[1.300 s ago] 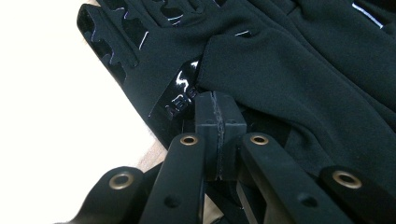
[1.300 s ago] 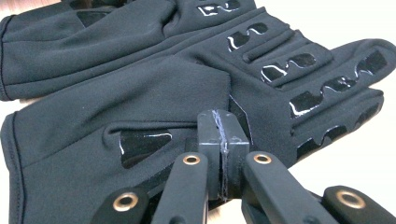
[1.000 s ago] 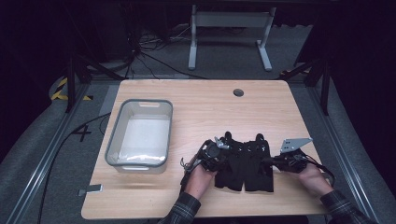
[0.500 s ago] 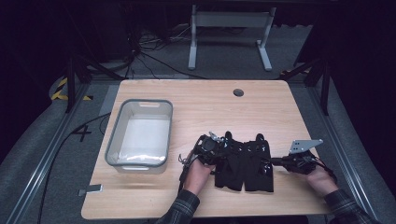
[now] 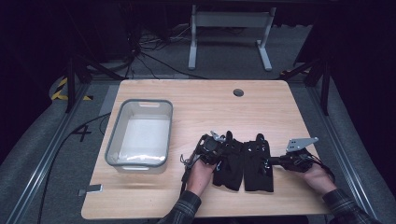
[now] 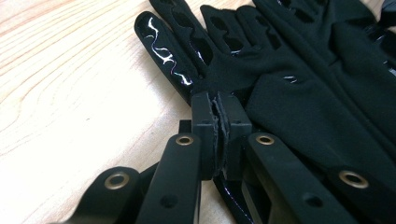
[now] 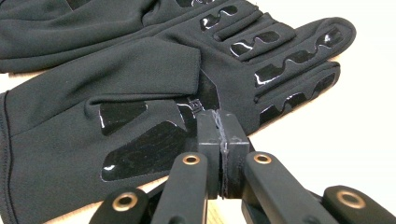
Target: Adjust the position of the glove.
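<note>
Both grippers are pinching glove edges: left gripper (image 6: pixel 218 135) has just closed on the left glove (image 6: pixel 299 93), right gripper (image 7: pixel 222 140) clamps the right glove (image 7: pixel 140 93). Those bites look thin (just fabric edge ahead of the pads), so a quick lift could slip one loose or drag its neighbour along.

Bright tabletop, dark surroundings — soft, slightly blurred

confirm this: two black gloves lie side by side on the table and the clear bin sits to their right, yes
Not quite. The high view shows the clear bin to the left of the two black gloves, not the right. The gloves do lie side by side on the table.
</note>
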A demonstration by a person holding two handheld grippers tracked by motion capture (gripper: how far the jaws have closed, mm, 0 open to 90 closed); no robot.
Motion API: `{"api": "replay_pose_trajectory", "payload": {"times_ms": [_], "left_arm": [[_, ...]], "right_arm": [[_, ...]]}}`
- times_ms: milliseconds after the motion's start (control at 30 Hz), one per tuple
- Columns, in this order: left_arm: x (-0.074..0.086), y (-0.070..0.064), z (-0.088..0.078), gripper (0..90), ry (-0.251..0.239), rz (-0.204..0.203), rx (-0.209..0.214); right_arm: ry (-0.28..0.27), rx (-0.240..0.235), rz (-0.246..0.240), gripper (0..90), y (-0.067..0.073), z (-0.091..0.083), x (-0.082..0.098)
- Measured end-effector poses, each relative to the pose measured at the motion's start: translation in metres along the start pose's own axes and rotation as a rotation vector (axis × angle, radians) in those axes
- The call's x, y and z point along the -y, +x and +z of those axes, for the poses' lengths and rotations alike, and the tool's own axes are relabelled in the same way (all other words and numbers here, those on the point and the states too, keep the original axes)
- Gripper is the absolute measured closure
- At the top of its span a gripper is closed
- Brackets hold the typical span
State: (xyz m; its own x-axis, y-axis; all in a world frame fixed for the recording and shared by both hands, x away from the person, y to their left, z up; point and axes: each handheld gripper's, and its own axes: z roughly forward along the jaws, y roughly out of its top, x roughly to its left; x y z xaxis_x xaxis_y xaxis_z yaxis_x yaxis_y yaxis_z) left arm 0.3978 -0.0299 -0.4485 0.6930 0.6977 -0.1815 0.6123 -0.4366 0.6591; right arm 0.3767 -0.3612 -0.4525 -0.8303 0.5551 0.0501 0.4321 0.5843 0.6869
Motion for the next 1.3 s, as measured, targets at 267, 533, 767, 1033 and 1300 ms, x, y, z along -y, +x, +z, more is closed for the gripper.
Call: {"api": "replay_pose_trajectory", "payload": {"times_ms": [267, 533, 767, 1033, 1300], "left_arm": [[0.001, 0.005, -0.011, 86.9, -0.039, -0.049, 0.045], [0.001, 0.006, -0.021, 86.9, -0.081, -0.072, 0.086], [0.001, 0.006, -0.028, 86.9, -0.116, -0.093, 0.13], [-0.005, 0.002, -0.031, 86.8, -0.154, -0.103, 0.185], [-0.012, 0.001, -0.032, 86.8, -0.175, -0.101, 0.212]], "right_arm": [[-0.003, -0.002, -0.001, 90.0, 0.001, 0.002, -0.001], [0.001, -0.003, -0.007, 90.0, 0.003, 0.004, -0.005], [0.003, -0.001, -0.007, 90.0, 0.003, 0.005, -0.006], [0.003, -0.009, -0.005, 90.0, 0.004, 0.01, -0.01], [0.004, -0.02, -0.013, 90.0, 0.006, 0.013, -0.014]]}}
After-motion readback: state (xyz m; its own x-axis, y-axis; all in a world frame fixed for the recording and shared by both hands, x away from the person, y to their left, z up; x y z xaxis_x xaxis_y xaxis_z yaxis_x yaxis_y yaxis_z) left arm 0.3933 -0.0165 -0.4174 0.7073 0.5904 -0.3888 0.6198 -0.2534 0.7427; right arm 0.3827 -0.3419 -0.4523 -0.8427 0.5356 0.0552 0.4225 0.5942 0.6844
